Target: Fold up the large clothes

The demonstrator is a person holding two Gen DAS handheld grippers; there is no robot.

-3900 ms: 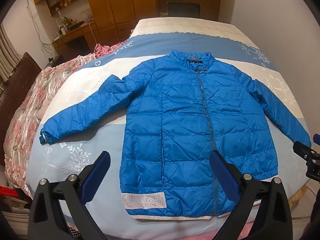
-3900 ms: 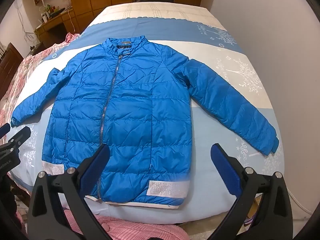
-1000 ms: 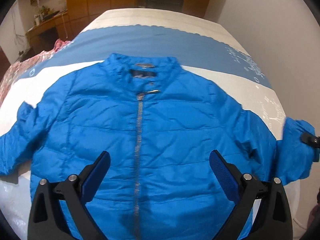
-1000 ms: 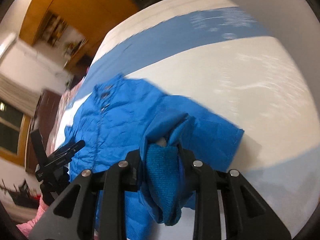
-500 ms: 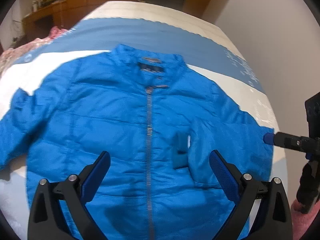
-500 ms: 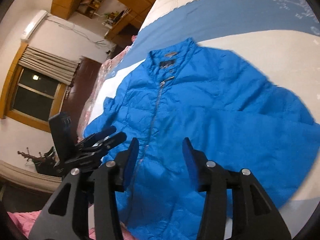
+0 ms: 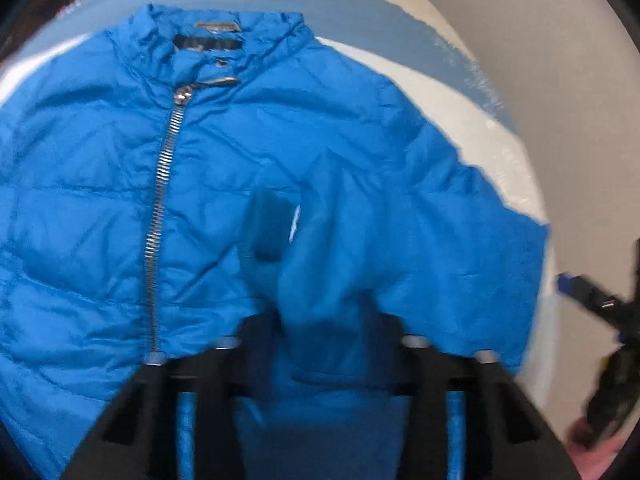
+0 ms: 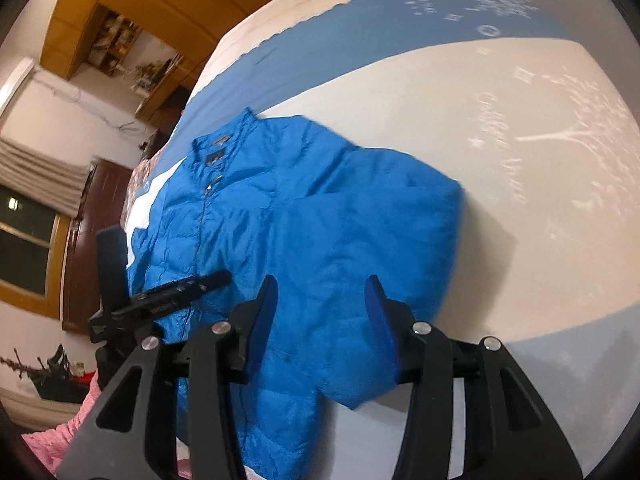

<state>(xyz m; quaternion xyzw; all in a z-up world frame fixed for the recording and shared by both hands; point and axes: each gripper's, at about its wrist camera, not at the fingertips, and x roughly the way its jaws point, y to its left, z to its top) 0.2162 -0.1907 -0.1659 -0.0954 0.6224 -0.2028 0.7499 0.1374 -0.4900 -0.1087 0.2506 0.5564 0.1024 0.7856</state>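
A blue puffer jacket (image 7: 100, 208) lies face up on the bed, zipped, collar at the far end. Its right sleeve (image 7: 400, 240) is folded in over the chest, with the dark knit cuff (image 7: 266, 228) near the zipper. My left gripper (image 7: 320, 336) has its jaws narrowed around the bunched sleeve fabric. My right gripper (image 8: 320, 320) is open and empty, hovering above the folded sleeve (image 8: 360, 232) at the jacket's right edge. The left gripper also shows in the right wrist view (image 8: 160, 296), and the right gripper at the right edge of the left wrist view (image 7: 592, 300).
The bed cover (image 8: 520, 140) is white with blue bands and tree prints. A white wall (image 7: 580, 120) runs along the bed's right side. Wooden cupboards (image 8: 132, 28) and a window (image 8: 24, 240) stand on the far left. Pink fabric (image 8: 68, 432) lies at the near edge.
My left gripper has moved in and down onto the folded right sleeve and its jaws have closed in on the fabric. My right gripper has let go of the cuff and drawn back to the right.
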